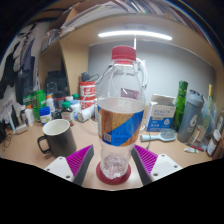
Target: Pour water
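Gripper (113, 165) pads (82, 160) sit on both sides of the plastic water bottle (121, 115), apparently clamped on its lower body; bottle upright between the fingers, red cap (123, 53) still on. Dark mug (57, 137) stands to the left, slightly farther off on the table (25, 150). Risk: thin bottle may slip or crumple if squeezed low while tilting, missing the mug; capped, nothing pours.
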`<state>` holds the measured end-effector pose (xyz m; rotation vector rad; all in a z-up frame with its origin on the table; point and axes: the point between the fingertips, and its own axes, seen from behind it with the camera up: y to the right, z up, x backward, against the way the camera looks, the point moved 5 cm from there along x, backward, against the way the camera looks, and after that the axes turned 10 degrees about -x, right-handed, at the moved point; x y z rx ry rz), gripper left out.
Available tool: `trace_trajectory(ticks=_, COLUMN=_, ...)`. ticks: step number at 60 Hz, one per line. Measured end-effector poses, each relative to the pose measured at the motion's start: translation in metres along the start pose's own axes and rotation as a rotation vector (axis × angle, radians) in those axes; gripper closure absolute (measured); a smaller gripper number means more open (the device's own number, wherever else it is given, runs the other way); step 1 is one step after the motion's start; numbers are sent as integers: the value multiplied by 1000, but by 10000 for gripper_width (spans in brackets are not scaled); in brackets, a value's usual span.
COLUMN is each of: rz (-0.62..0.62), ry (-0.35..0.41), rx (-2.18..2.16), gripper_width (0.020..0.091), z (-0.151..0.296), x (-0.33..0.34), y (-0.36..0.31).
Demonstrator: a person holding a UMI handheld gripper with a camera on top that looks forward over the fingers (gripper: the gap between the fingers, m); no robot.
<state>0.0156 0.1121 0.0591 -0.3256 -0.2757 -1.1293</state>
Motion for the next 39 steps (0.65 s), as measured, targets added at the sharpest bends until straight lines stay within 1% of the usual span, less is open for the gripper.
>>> trace_trajectory(ticks=3, rz=13, ry=-27, rx=-34, gripper_width=253, z=-4, x=11, y=0)
trace_trajectory(ticks=11, rz=-49, ry=-49, rx=-75, gripper_width=251, z=0, x=60, y=2)
trace_trajectory(ticks=19, rz=-95, ry=-79, rx=-113, gripper_width=253, z=9, x=131, y=-11)
trace_trajectory(ticks=28, rz=-134, ry=-77, rx=-152, gripper_width=250, z=26, x=227, y=-42)
trace_trajectory(ticks=39, rz=-175, ry=-38, rx=-173, gripper_width=251, z=53, x=328, y=-72)
